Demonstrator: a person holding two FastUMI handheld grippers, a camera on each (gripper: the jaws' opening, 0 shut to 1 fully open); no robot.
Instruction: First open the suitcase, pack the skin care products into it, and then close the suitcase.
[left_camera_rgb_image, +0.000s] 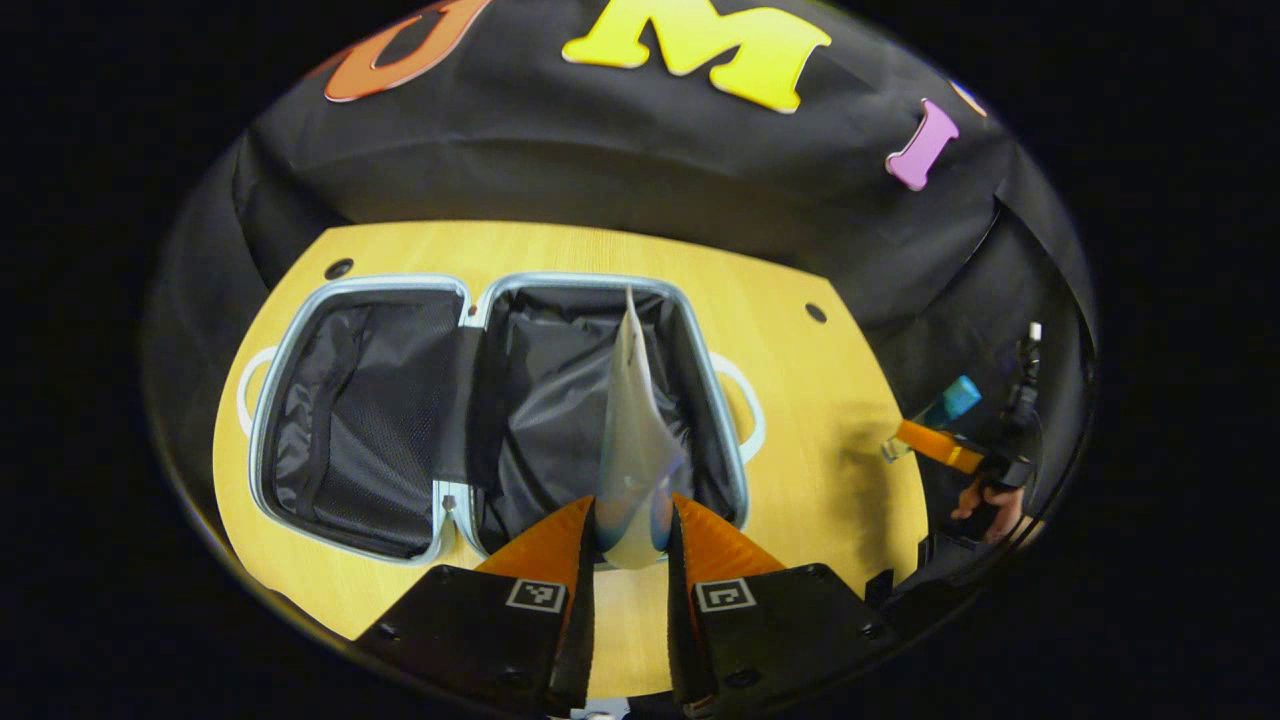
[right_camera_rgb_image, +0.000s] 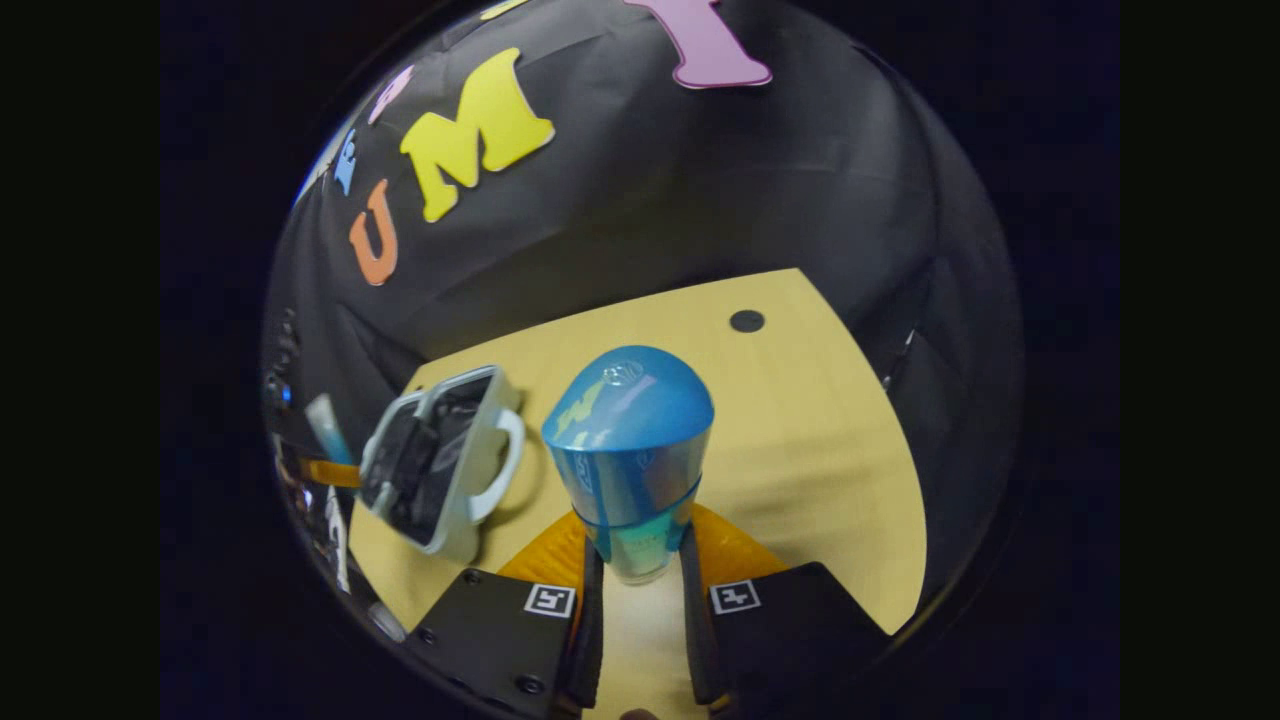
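We see the suitcase lying open on the wooden surface, our left gripper clamping a pale tube above its right half, our right gripper clamped on a blue-capped bottle off to the side.

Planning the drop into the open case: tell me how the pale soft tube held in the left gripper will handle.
The pale, flat-ended soft tube looks squeezable, so a hard pinch from the left gripper may dent it. Held by its lower end, it stands upright, so probably light. Released over the open black-lined suitcase, it would likely topple flat rather than stand.
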